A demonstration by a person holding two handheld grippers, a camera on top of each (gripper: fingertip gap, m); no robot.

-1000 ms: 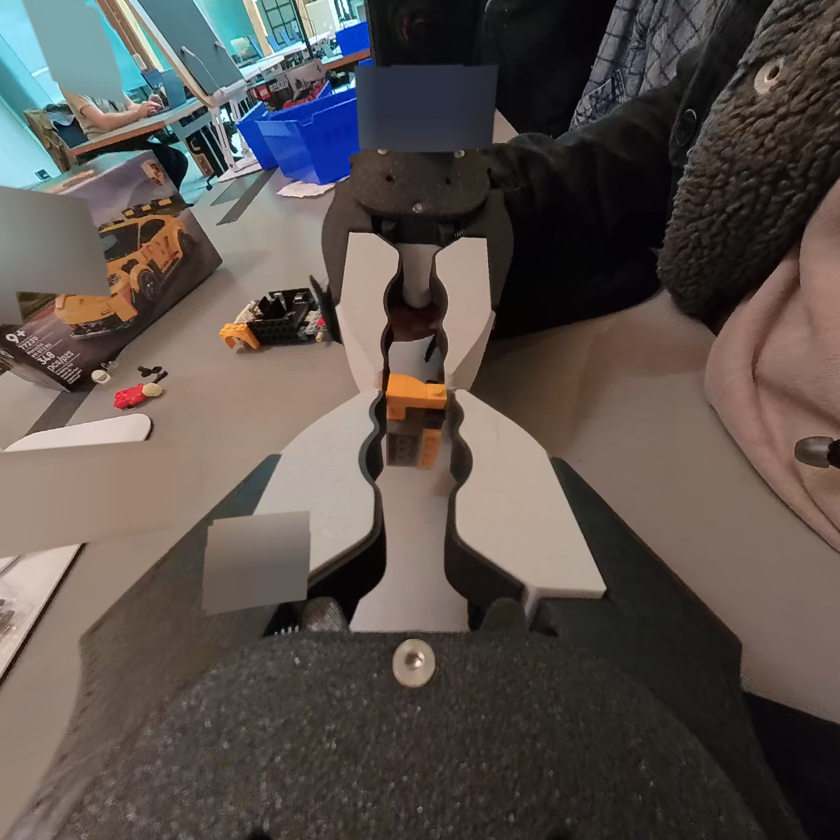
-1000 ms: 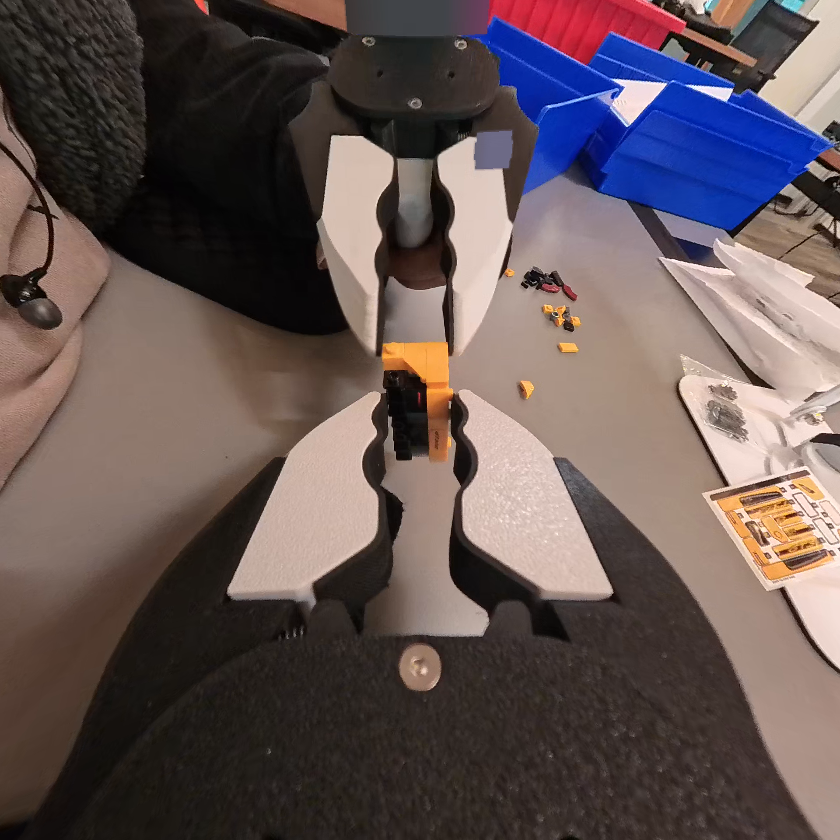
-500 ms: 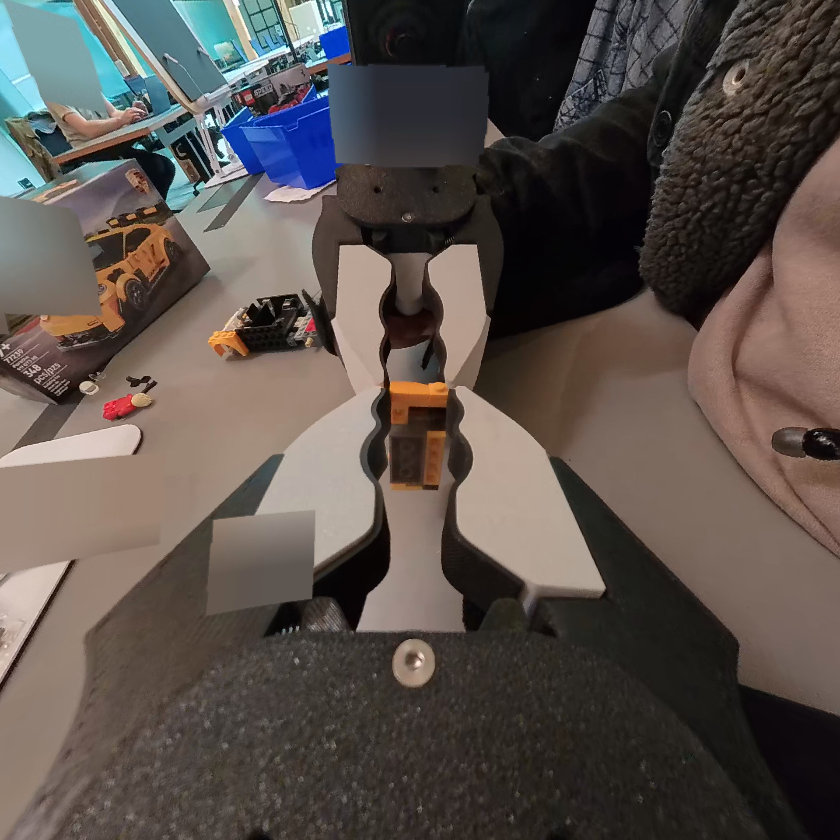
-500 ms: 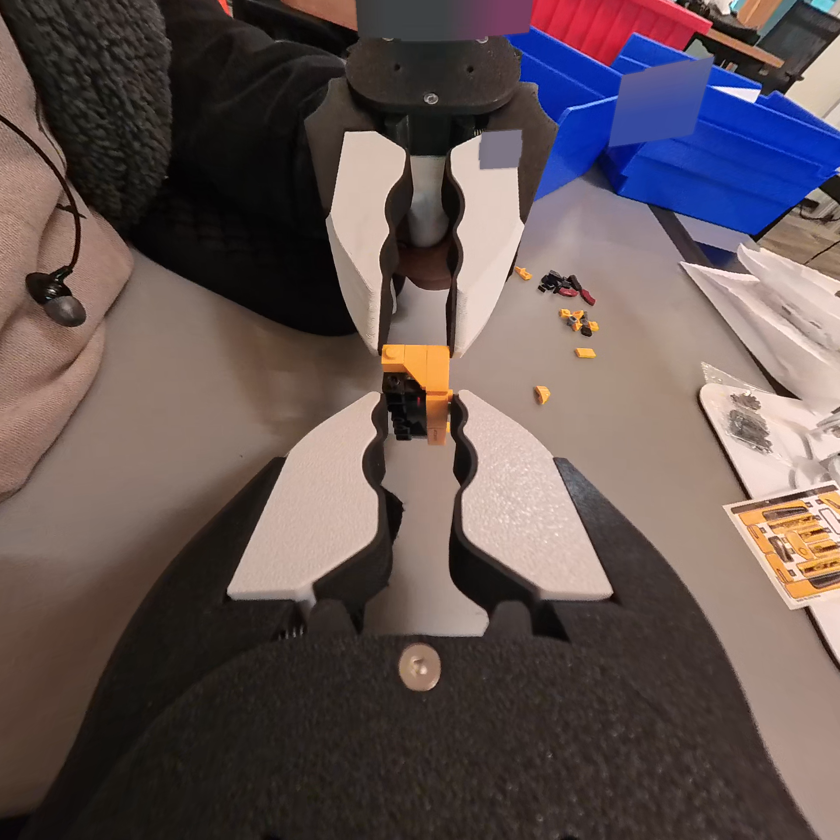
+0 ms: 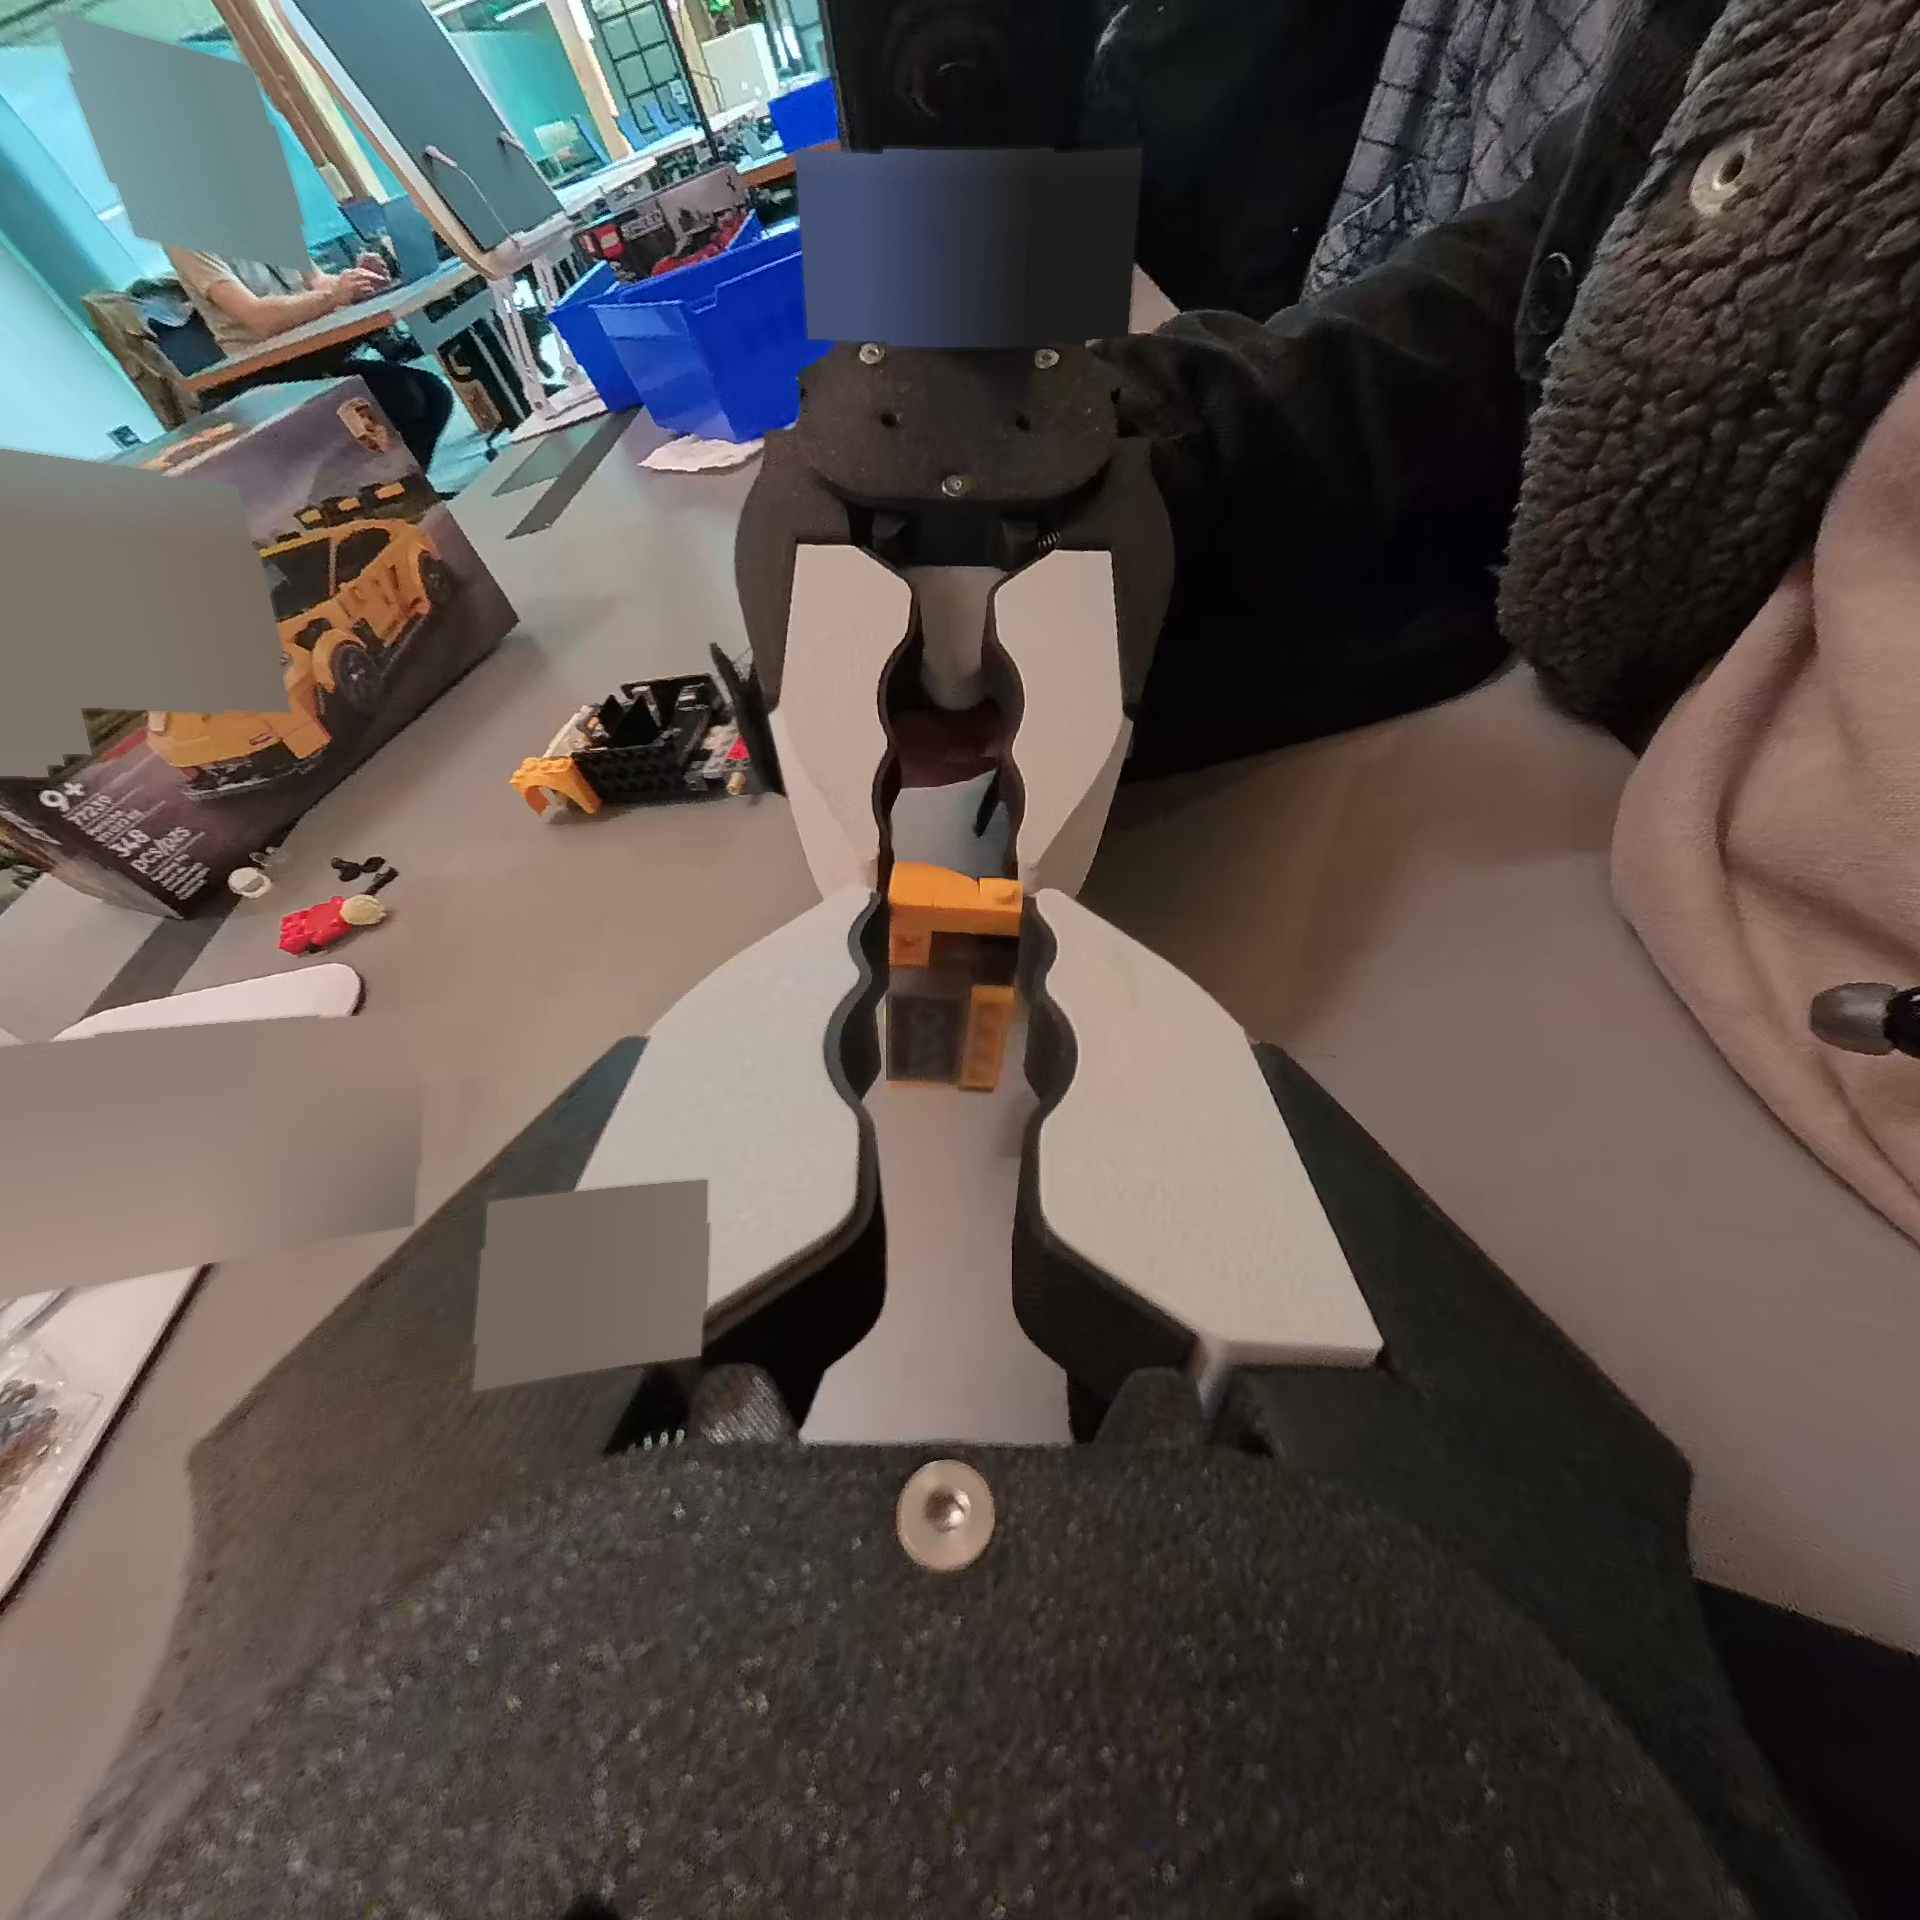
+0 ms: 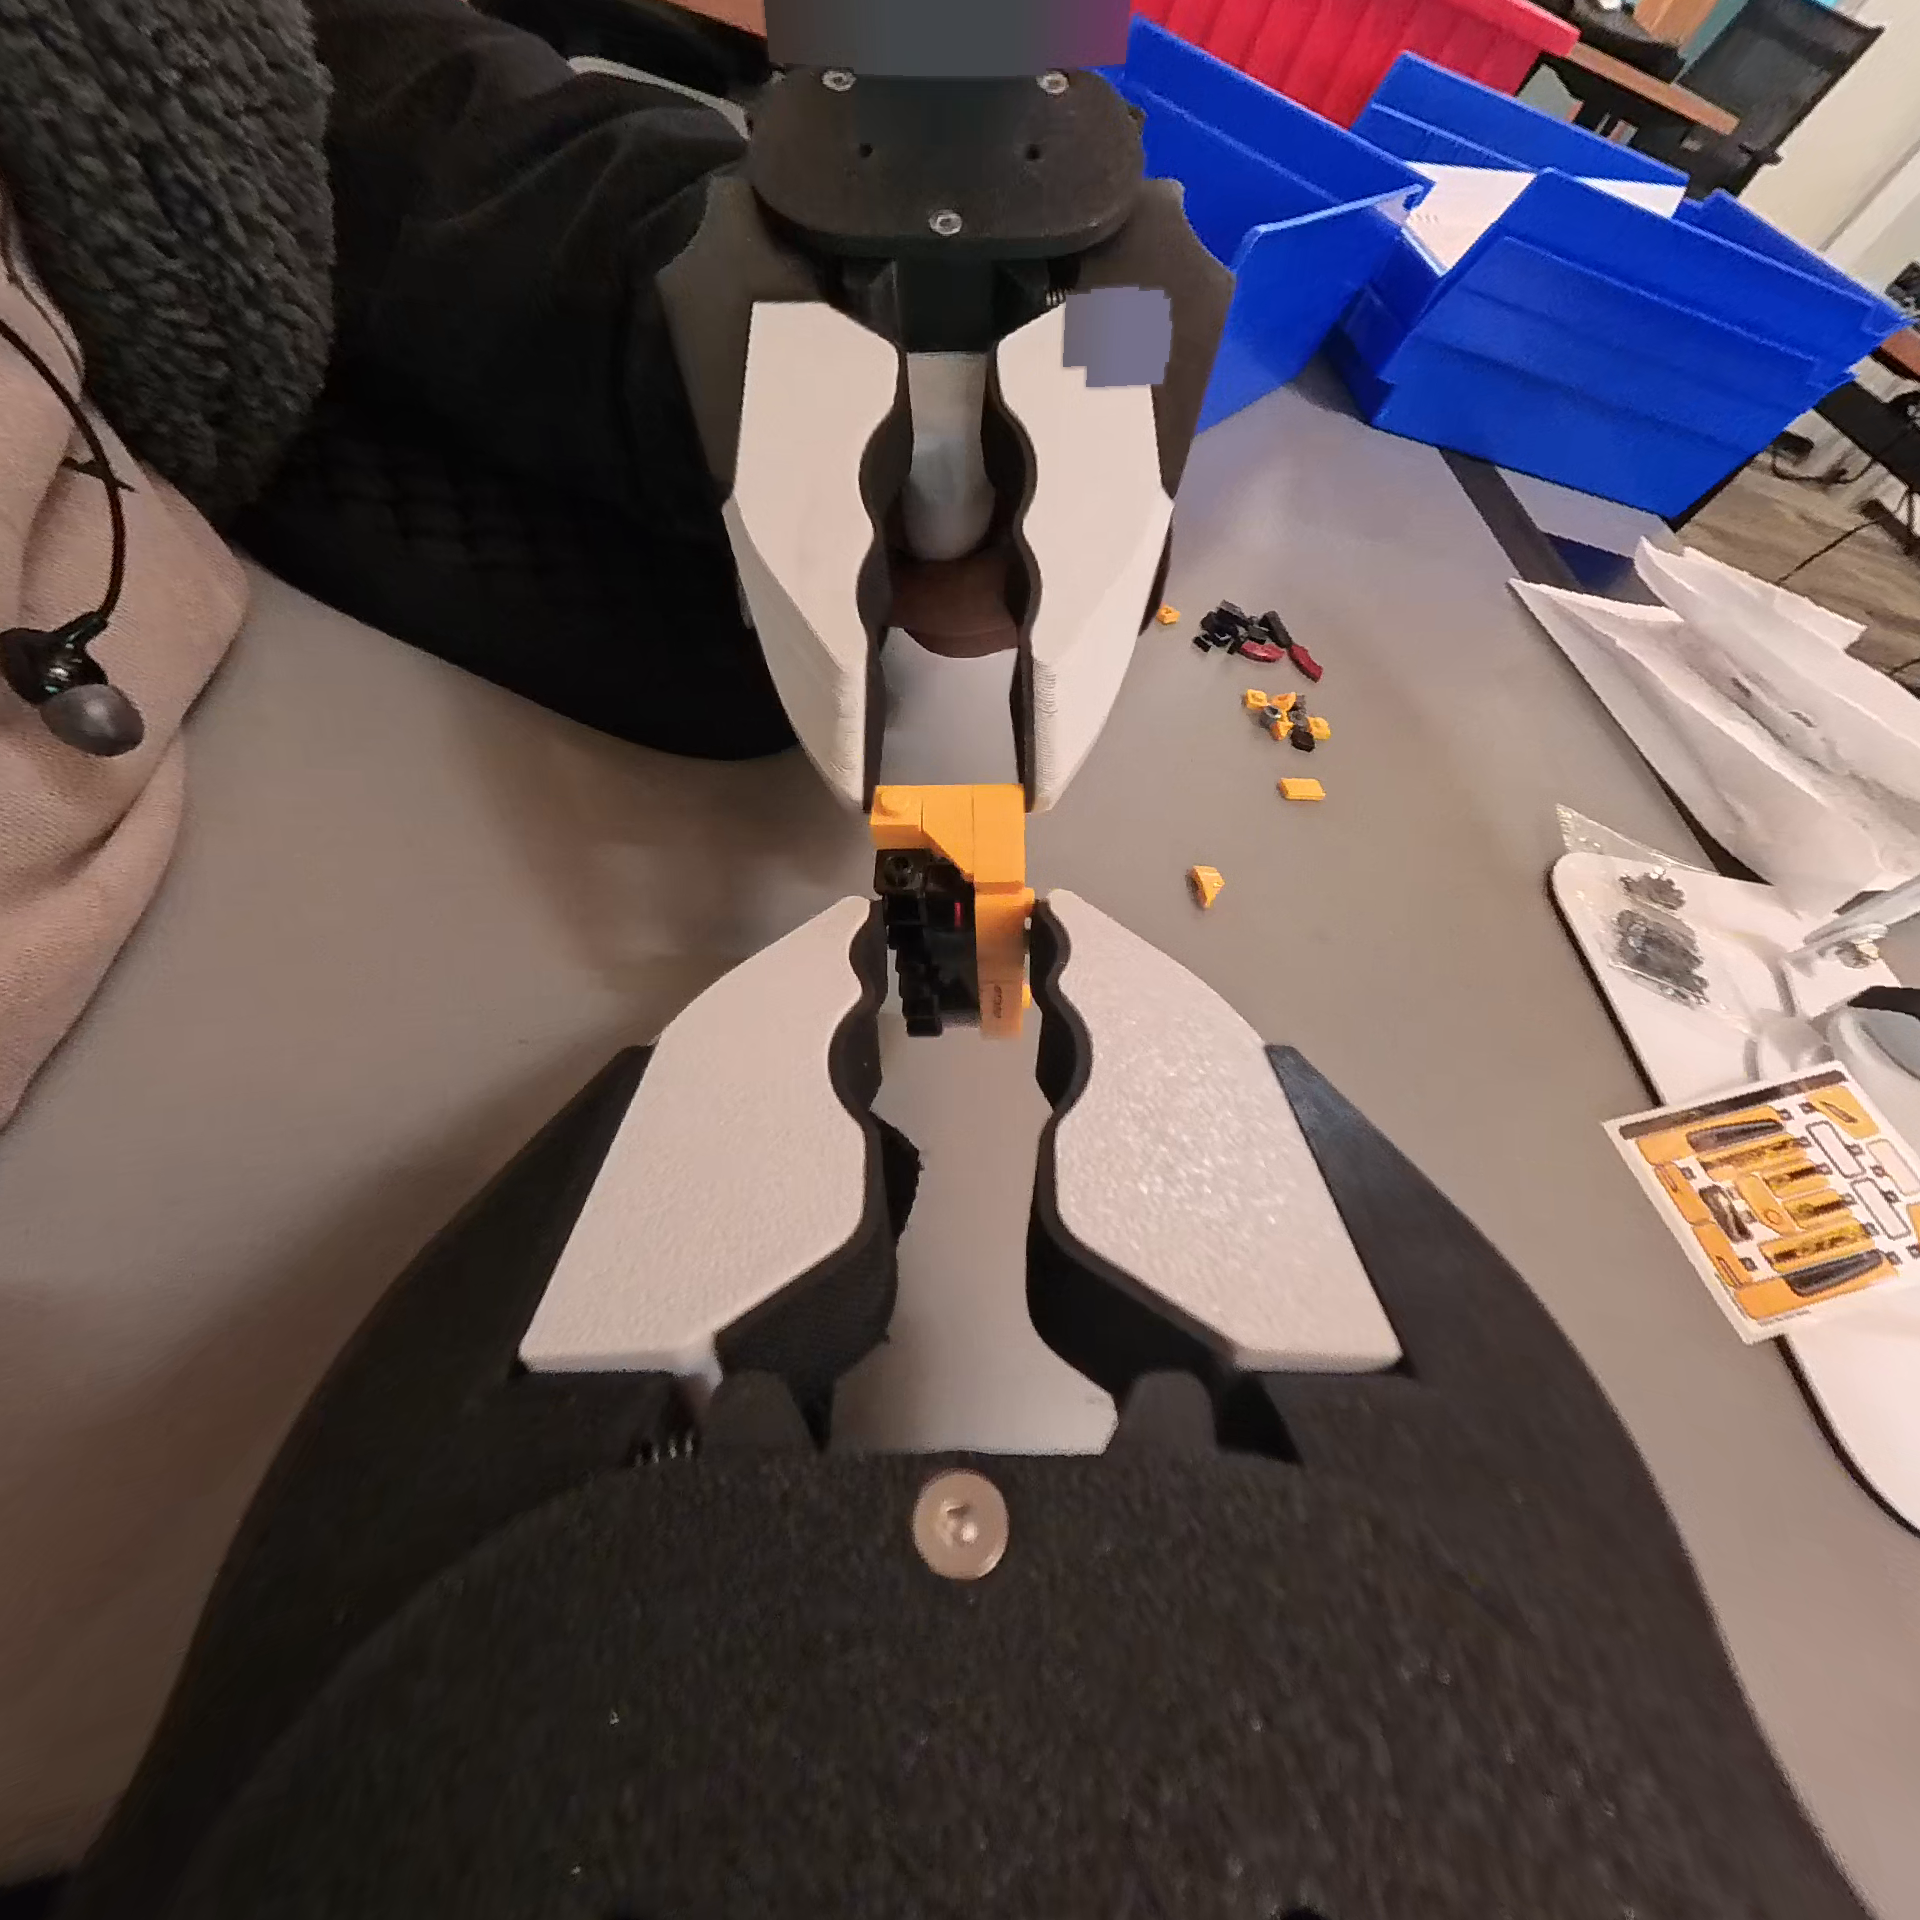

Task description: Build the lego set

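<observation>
A small orange and black lego sub-assembly (image 5: 951, 1039) is held in the air between my two grippers, which face each other tip to tip. My left gripper (image 5: 951, 906) is shut on its grey and orange end. My right gripper (image 6: 951, 912) is shut on the black and orange end of the sub-assembly (image 6: 997, 935). The right gripper (image 5: 951, 860) shows opposite in the left wrist view, and the left gripper (image 6: 945, 798) shows opposite in the right wrist view. A partly built black car chassis (image 5: 644, 748) lies on the grey table (image 5: 582, 914).
The lego box (image 5: 343, 623), a red piece (image 5: 312, 927) and blue bins (image 5: 707, 343) are on the left. Loose orange and black pieces (image 6: 1283, 717), a sticker sheet (image 6: 1787, 1205), a white tray (image 6: 1621, 935), white bags (image 6: 1766, 707) and blue bins (image 6: 1579, 343) are on the right. A person's dark sleeve (image 6: 499, 436) is behind. The grippers are tip to tip, or close to it. From the right gripper's tips to the red piece (image 5: 312, 927) is close to 30 cm.
Both grippers stay shut on the sub-assembly. The pair has shifted only slightly over the table.
</observation>
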